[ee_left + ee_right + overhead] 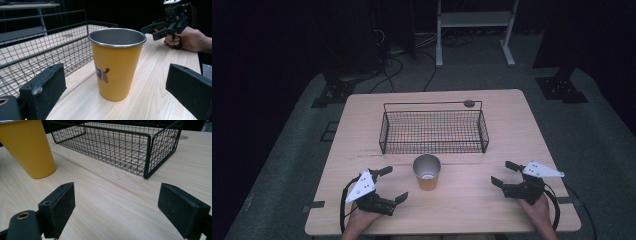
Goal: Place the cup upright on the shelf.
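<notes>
Counter [512,125]: pale wood-grain top, squared, carrying everything below; dark floor and stand legs beyond its far edge.

Wire basket [433,131]: black mesh, rectangular, empty, set across the middle of the counter with a high rail along its far side. Its open top and position just behind the cup suggest it is the intended receptacle.

Left tongs [392,184]: held in the person's left hand at the near-left edge, white three-cornered plate on top. Jaws spread wide, holding nothing, aimed at the cup; the left gripper view frames the cup squarely between them, which reads as lining up for a grasp.

Right tongs [502,174]: held in the right hand at the near-right edge, well apart from the cup. Jaws likewise wide and empty, pointed toward the basket's near corner; judged to be waiting rather than reaching.

Cup [427,171]: yellow-orange tumbler with bare metal interior and a small printed figure on its side. Stands upright and empty on the counter, just in front of the basket's near wall, between the two tongs, nearer the left. Not yet touched.
</notes>
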